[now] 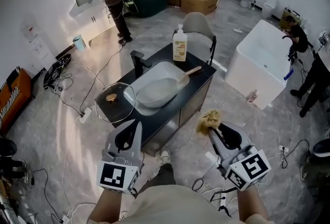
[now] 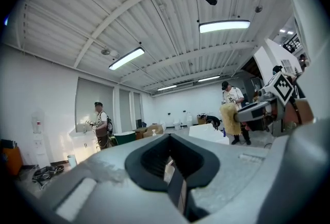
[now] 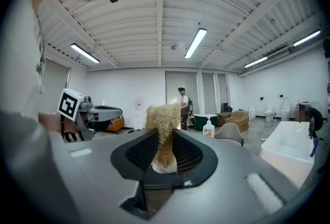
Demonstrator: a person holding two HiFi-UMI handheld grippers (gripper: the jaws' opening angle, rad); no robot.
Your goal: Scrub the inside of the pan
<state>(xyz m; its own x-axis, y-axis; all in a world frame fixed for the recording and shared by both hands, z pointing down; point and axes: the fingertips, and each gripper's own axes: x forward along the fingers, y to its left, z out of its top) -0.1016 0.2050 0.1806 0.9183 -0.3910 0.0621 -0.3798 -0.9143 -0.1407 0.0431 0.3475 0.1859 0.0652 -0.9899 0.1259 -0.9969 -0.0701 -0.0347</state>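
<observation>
The pan (image 1: 161, 89) lies in the white basin (image 1: 154, 70) of a black counter, its wooden handle (image 1: 192, 70) pointing back right. Both grippers are held in front of the counter, short of the pan. My right gripper (image 1: 215, 129) (image 3: 165, 152) is shut on a tan fibrous scrubber (image 1: 209, 121) (image 3: 163, 124) that sticks out past its pads. Left of it, my left gripper (image 1: 128, 129) (image 2: 173, 169) is shut with nothing in it. The left gripper view also shows the scrubber (image 2: 230, 118) at its right.
A soap bottle (image 1: 179, 44) and black faucet (image 1: 138, 62) stand at the counter's back. A glass lid (image 1: 116, 98) lies on its left end. A chair (image 1: 199, 26) is behind it, a white tub (image 1: 260, 63) to the right. Cables (image 1: 72, 104) cross the floor. People stand farther off.
</observation>
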